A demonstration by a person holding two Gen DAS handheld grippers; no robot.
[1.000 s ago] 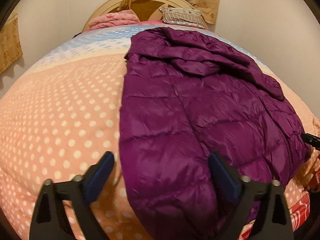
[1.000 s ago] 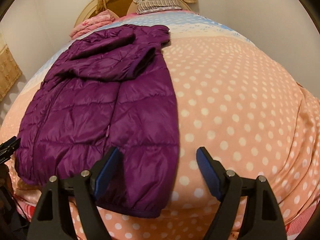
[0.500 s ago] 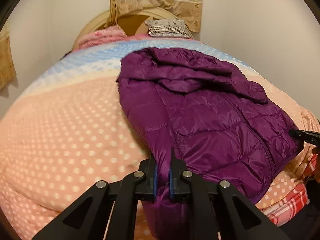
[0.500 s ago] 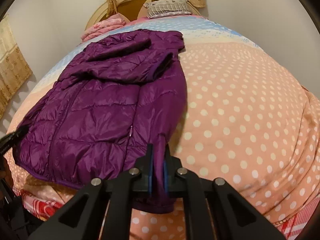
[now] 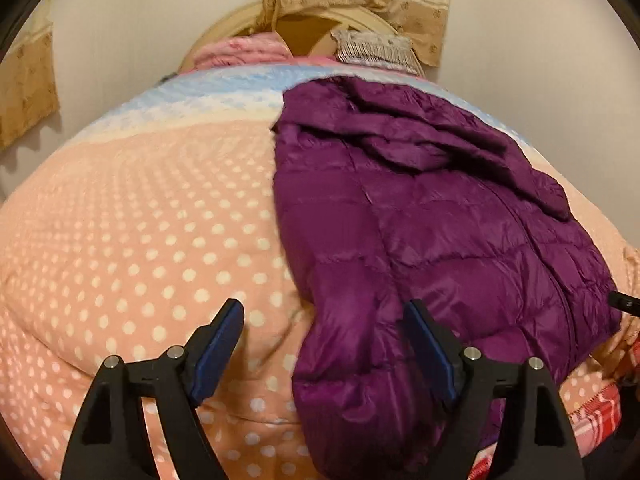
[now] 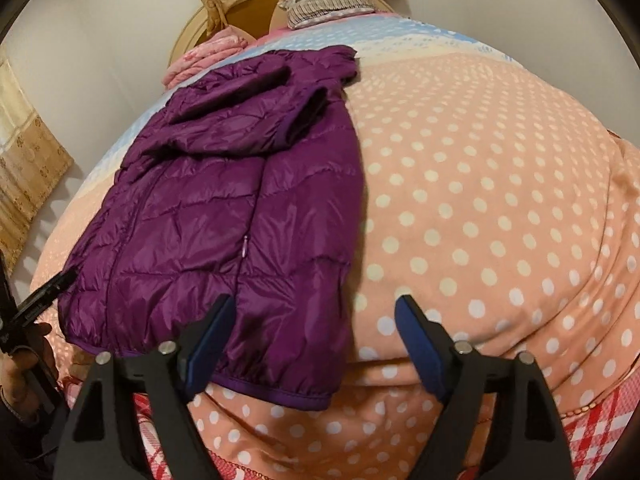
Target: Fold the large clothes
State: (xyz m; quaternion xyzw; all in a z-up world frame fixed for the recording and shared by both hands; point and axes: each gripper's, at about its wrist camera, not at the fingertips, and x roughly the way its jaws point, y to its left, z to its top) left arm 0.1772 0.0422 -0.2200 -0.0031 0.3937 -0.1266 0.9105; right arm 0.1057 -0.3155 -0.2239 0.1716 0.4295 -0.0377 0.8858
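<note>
A purple quilted puffer jacket (image 5: pixel 440 240) lies flat on the pink dotted quilt (image 5: pixel 160 240), its sleeves folded across the chest and its hem toward me. My left gripper (image 5: pixel 323 312) hovers over the hem's left corner with its jaws opening; the fabric lies between them, and neither pad presses on it. In the right wrist view the jacket (image 6: pixel 224 208) fills the left half. My right gripper (image 6: pixel 316 308) is over the hem's right corner, jaws opening too, with fabric between them but not pinched.
The quilt (image 6: pixel 480 200) slopes off toward me onto a red plaid sheet (image 6: pixel 592 432). Pillows (image 5: pixel 372 50) and a headboard (image 6: pixel 248 8) are at the far end, with walls on both sides. A hand (image 6: pixel 24 364) holds the left gripper (image 6: pixel 44 292) at the left edge.
Half a second ago both grippers were shut on the jacket's hem corners. Both have since let go and stand wide, and the hem lies on the quilt again.
</note>
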